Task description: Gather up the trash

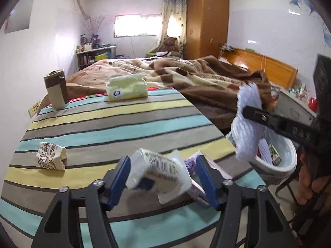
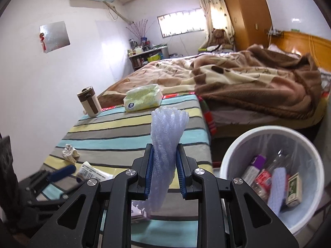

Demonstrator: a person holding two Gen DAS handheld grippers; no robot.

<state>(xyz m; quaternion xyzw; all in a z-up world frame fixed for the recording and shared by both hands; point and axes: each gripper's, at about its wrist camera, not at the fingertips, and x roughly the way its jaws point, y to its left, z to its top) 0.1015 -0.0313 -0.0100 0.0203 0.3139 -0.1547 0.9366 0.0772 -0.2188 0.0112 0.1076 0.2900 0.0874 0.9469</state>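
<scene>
Item: foam net sleeve [image 2: 165, 144], pale lilac, upright, clamped between the blue pads of the right hand-held gripper [image 2: 164, 173], held near the white trash bin [image 2: 231, 155] but not yet over its mouth. The bin already holds cartons and what looks like a bottle.

Item: white plastic wrapper [image 1: 159, 171] with barcode, lying between the pads of the left hand-held gripper [image 1: 163, 175]; the jaws look spread rather than closed on it (blur makes contact hard to judge).

Item: crumpled patterned paper [image 1: 51, 157], uncollected on the striped table [image 1: 103, 115].

Not trash, probably: tissue pack [image 1: 126, 87], brown mug [image 1: 56, 91].

Step in hand: carrying the sleeve to the bin. Next: move over the opening, release; then close on the wrapper.
</scene>
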